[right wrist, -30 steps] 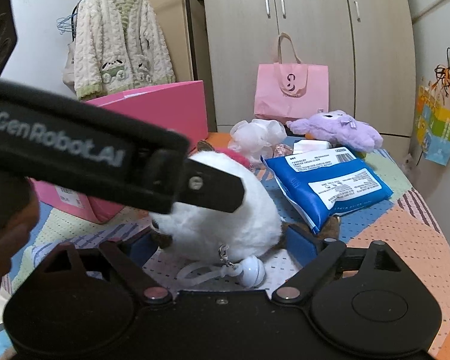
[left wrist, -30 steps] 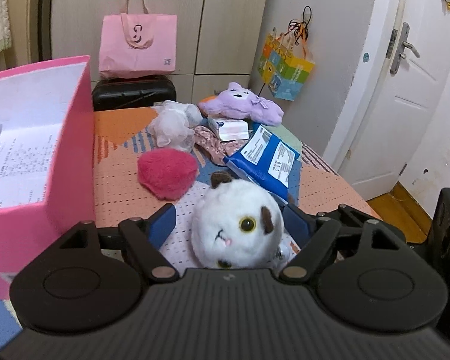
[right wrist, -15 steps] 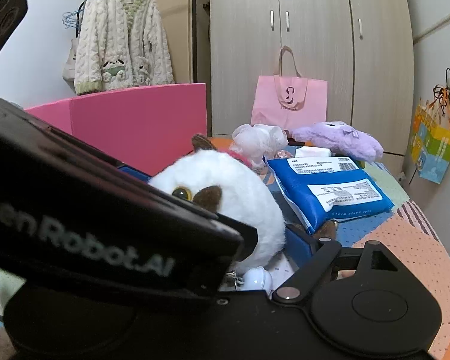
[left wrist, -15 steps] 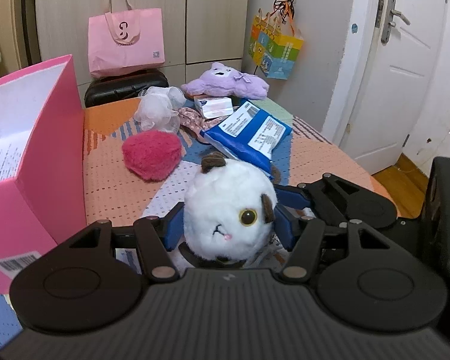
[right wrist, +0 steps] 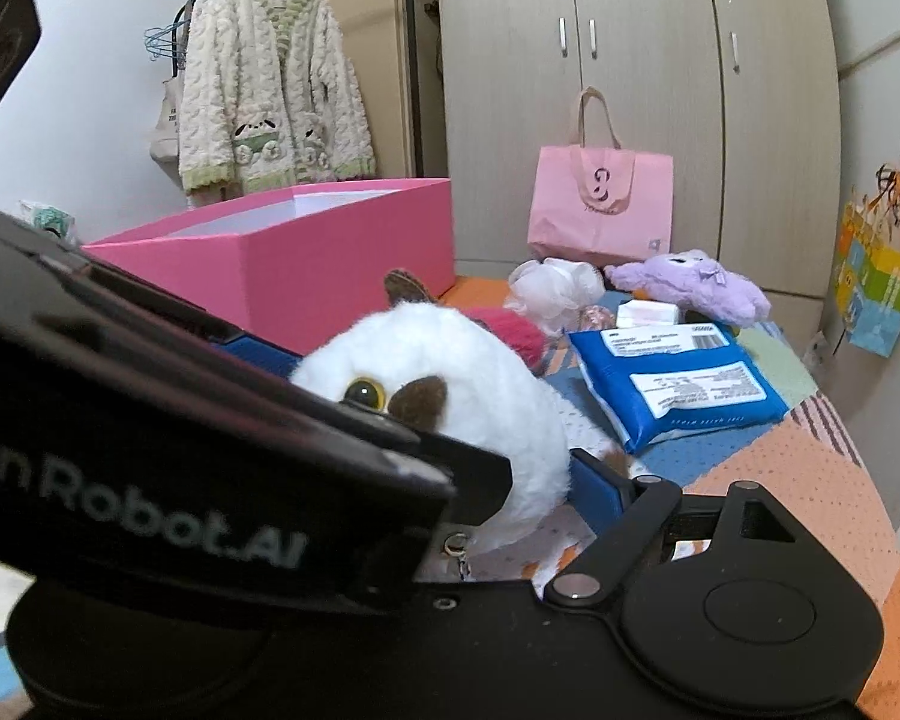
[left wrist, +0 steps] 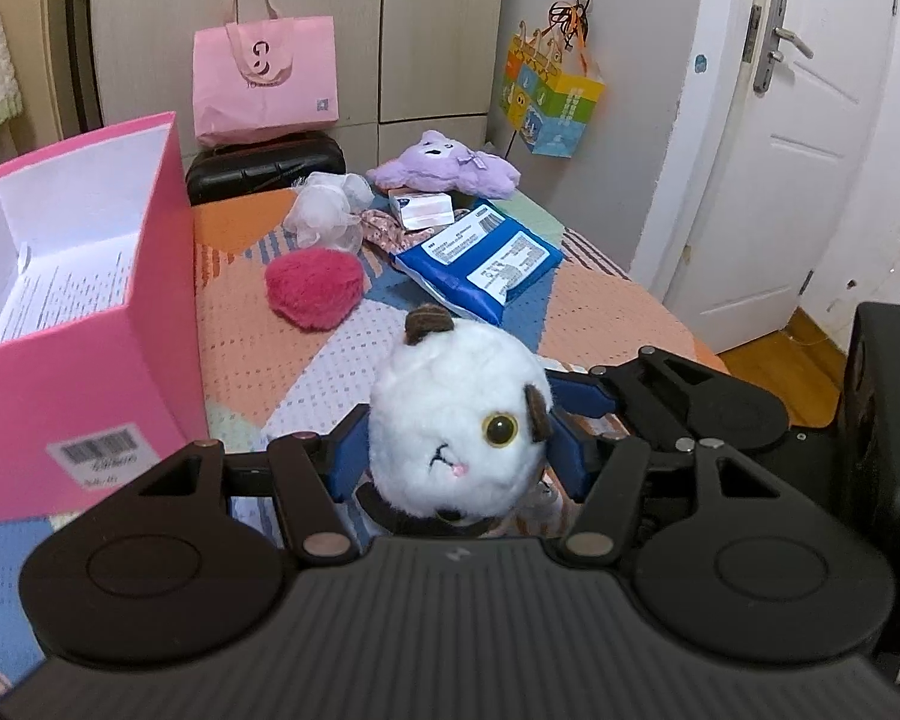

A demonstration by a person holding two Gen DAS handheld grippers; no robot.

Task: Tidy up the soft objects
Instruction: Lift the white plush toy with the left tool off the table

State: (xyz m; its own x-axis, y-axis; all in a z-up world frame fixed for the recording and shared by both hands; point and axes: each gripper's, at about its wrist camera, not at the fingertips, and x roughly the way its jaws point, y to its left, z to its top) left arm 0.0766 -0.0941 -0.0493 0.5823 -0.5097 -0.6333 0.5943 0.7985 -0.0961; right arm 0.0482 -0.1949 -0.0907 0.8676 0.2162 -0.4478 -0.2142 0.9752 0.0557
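Note:
A round white plush cat (left wrist: pixel 459 429) with brown patches sits between the blue pads of my left gripper (left wrist: pixel 456 450), which is shut on it and holds it above the patterned bed. It also shows in the right wrist view (right wrist: pixel 480 396). My right gripper is close beside it on the right, seen in the left wrist view (left wrist: pixel 576 396); its right finger (right wrist: pixel 594 489) rests by the plush and its left finger is hidden behind the left gripper's body. An open pink box (left wrist: pixel 78 300) stands at the left.
On the bed lie a red fuzzy cushion (left wrist: pixel 315 288), a blue wipes pack (left wrist: pixel 480 258), a white mesh puff (left wrist: pixel 324 213), a small white box (left wrist: pixel 420 208) and a purple plush (left wrist: pixel 444 165). A black case (left wrist: pixel 264 171) and pink bag (left wrist: pixel 264 81) stand behind. A door is at the right.
The left gripper has closed on the white plush cat and lifted it up off the bed. The view has pulled back and risen, and the pink box is now lower left.

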